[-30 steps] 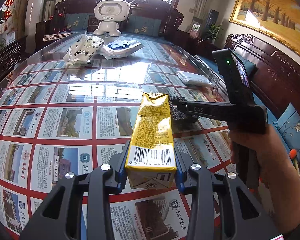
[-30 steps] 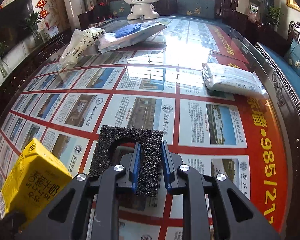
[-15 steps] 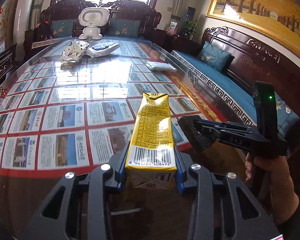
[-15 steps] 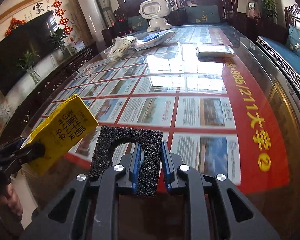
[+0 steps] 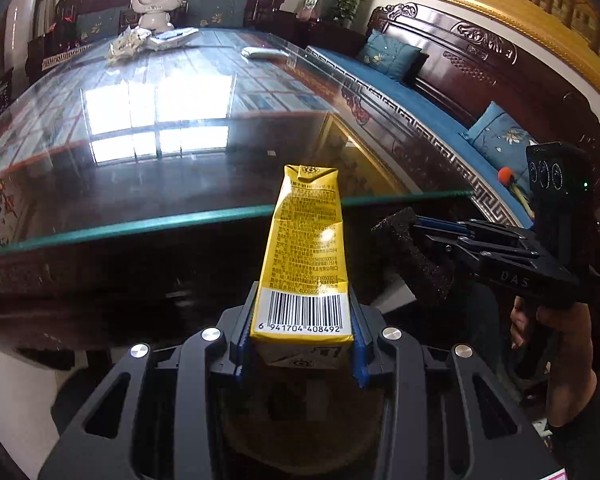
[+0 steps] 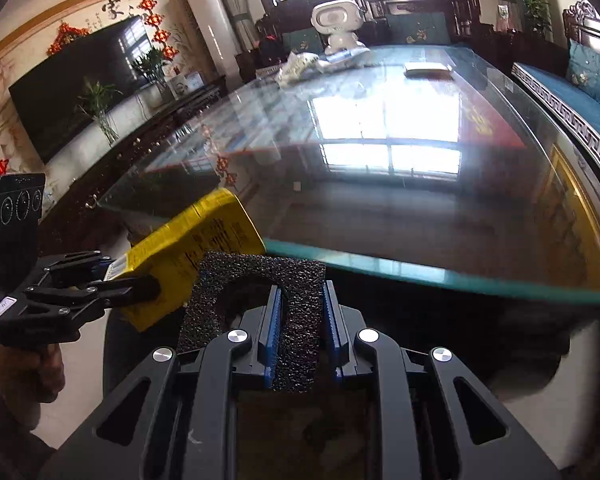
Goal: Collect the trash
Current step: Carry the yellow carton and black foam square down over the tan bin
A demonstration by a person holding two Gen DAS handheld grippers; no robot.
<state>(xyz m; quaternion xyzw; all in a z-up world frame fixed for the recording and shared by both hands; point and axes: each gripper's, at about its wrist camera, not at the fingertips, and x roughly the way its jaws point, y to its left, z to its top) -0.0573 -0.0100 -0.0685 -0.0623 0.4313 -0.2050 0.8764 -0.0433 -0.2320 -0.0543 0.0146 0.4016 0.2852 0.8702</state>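
My left tongs [image 5: 303, 336] pinch a yellow drink carton [image 5: 306, 256] at its barcode end, one blue pad flat against each side, so the carton juts straight forward from between my fingers. It hangs in the air off the near edge of the glass-topped table [image 5: 148, 222], below the level of the glass, touching nothing but the pads. From the right wrist camera the same carton [image 6: 192, 256] slants up toward the near left corner of the table [image 6: 440, 276], with the left tongs [image 6: 140, 286] clamped on its lower end.

Just right of the carton, my right tongs [image 6: 300, 336] are pressed onto a black foam piece [image 6: 260, 312], a rough slab with an arched cut-out; the pads grip one leg of the arch and the rest sticks out to the left. In the left wrist view that foam piece [image 5: 416, 256] sits at the tip of the right tongs [image 5: 428, 240], near the carton but apart from it, also off the near edge of the table.

At the far end of the table lie a crumpled white plastic bag [image 5: 126, 44], then a flat pack with blue on it [image 5: 172, 38] touching a white toy robot [image 5: 154, 2] that stands at the far edge. Further right, near the right edge, lies a white wrapped packet [image 5: 264, 53]. Beyond the right edge runs a dark carved bench with blue cushions [image 5: 396, 56].
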